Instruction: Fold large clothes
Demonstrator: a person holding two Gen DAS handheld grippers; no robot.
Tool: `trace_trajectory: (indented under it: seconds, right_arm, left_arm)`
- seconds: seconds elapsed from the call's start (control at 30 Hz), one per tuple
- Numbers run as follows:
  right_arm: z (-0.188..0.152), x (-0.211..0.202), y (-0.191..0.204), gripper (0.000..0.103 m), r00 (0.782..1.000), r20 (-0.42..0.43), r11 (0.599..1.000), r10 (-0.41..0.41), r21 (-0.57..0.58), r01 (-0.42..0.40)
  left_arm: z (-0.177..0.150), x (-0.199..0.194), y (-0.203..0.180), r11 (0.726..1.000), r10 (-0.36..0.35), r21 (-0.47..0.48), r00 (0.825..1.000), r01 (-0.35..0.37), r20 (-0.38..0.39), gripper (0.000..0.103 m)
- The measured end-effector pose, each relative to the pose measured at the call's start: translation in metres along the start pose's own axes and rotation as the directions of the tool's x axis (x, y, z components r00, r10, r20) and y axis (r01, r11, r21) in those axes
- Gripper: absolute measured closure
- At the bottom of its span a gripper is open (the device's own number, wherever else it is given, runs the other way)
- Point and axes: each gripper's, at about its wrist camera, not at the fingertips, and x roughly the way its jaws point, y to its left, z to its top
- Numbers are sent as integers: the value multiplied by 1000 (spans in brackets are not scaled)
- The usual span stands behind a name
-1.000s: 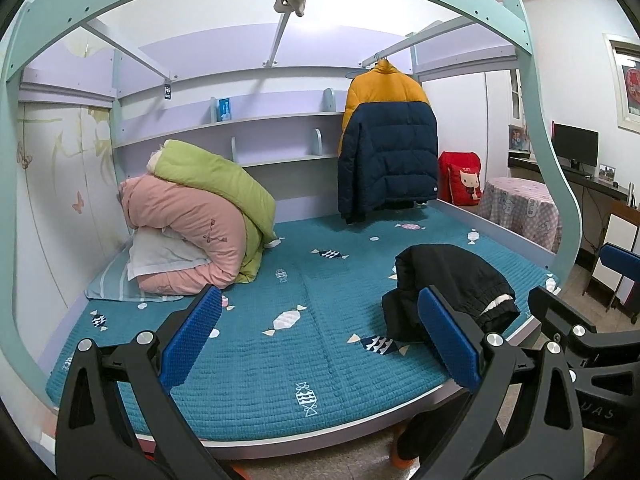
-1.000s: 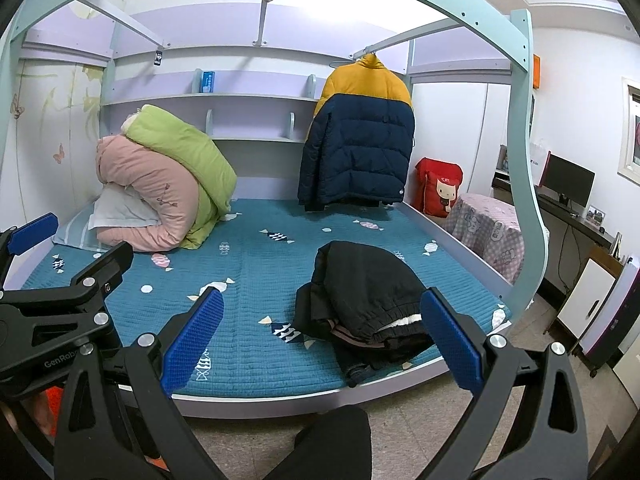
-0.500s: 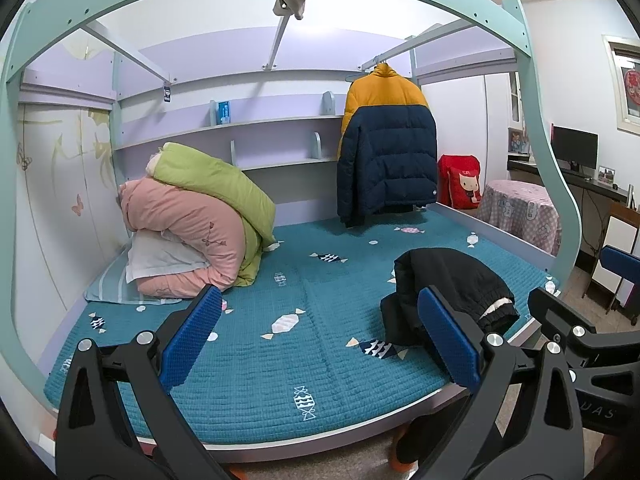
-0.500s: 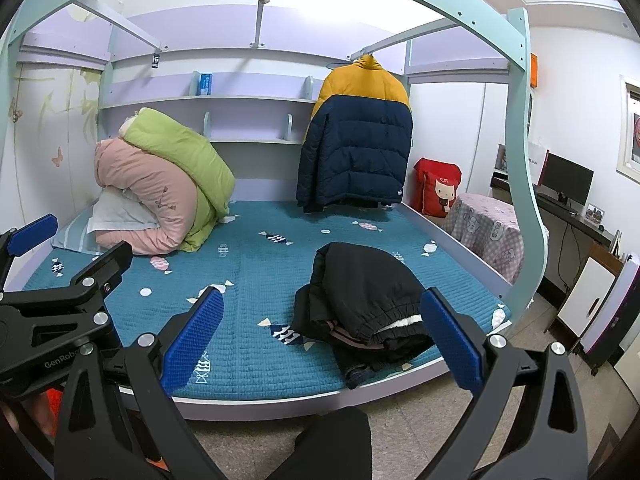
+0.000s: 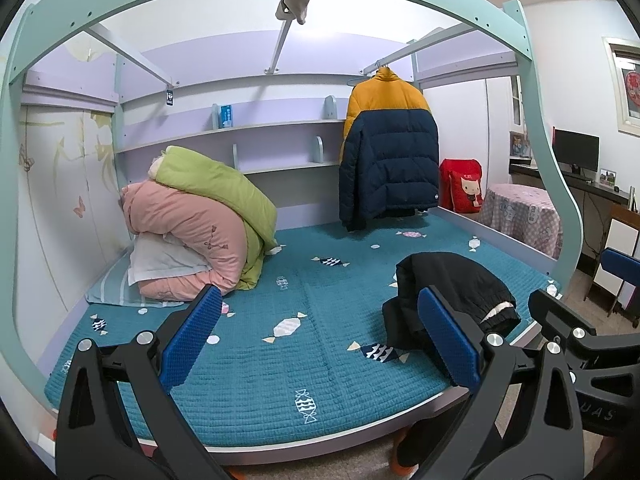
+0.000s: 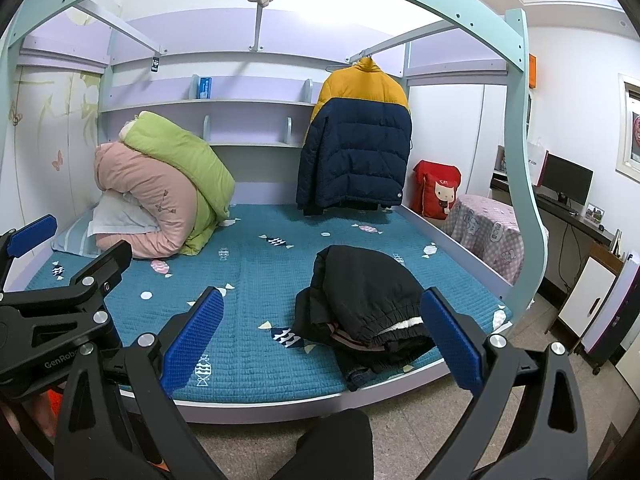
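Both grippers (image 5: 320,340) (image 6: 322,340) gape wide, empty, short of the black garment (image 6: 362,300).

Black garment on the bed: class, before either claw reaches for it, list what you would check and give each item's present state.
1. Left claw open, holding nothing: ok.
2. Right claw open, holding nothing: ok.
3. Black garment lies bunched near the bed's front edge, in front of both claws: ok.
4. Garment fully on the teal mattress: not ok, part droops over the front edge.
5. Bare mattress beside it for spreading out: ok.
6. Which end is collar or hem: cannot tell.
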Motion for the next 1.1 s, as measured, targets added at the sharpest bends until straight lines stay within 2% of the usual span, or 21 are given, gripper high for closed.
trace_trajectory:
  seconds: [1.1]
  right_arm:
    - [0,-2,6,8,1000,-5,1000,-13,12,13]
  left_arm:
    - [-1,-1,-6,1000,10,-1,1000,-10,6,5]
